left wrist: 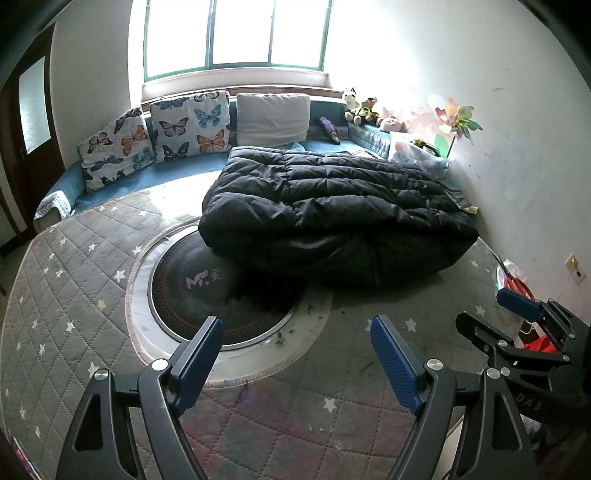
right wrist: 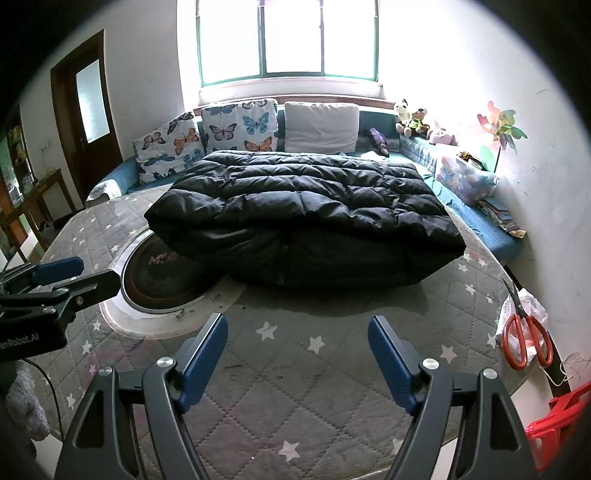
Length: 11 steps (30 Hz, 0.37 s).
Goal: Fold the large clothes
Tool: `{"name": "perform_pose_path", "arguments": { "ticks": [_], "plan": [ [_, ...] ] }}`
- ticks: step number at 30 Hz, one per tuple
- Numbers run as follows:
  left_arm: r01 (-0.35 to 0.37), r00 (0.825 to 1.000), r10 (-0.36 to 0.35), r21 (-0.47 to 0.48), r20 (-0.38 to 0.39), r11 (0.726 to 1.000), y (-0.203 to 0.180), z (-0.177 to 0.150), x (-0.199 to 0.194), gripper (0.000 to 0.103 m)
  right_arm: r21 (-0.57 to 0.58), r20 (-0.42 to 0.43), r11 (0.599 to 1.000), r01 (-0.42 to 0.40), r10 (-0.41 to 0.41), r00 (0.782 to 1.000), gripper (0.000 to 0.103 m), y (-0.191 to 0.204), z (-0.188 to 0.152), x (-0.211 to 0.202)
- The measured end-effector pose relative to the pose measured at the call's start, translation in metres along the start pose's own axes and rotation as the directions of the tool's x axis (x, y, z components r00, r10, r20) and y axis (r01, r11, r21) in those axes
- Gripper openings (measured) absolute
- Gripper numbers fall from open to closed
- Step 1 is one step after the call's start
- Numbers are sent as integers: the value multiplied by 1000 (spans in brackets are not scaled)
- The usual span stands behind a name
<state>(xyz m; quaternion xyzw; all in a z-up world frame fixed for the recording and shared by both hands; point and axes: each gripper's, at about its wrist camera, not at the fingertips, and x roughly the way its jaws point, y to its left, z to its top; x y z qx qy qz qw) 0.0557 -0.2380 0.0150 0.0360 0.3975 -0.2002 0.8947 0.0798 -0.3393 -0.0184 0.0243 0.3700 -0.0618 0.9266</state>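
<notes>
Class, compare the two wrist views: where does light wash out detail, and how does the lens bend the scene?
Left wrist view: the window glares white and bleaches the right wall around the pinwheel; the table edge bows strongly. Right wrist view: the same window blows out, the black puffer coat keeps its sheen, and dark vignette rings the corners.
</notes>
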Motion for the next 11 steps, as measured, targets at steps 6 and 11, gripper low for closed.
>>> {"name": "perform_pose_path", "arguments": {
  "ticks": [6,11],
  "plan": [
    [0,1000,0,2,10,1000,0,-2,0,87,4,-1,1000,-2,2,1000,85,1,0,0],
    [4,1000,-4,8,13,1000,-1,-1,0,87,2,1,1000,-3,3,1000,85,1,-1,0]
  ]
}}
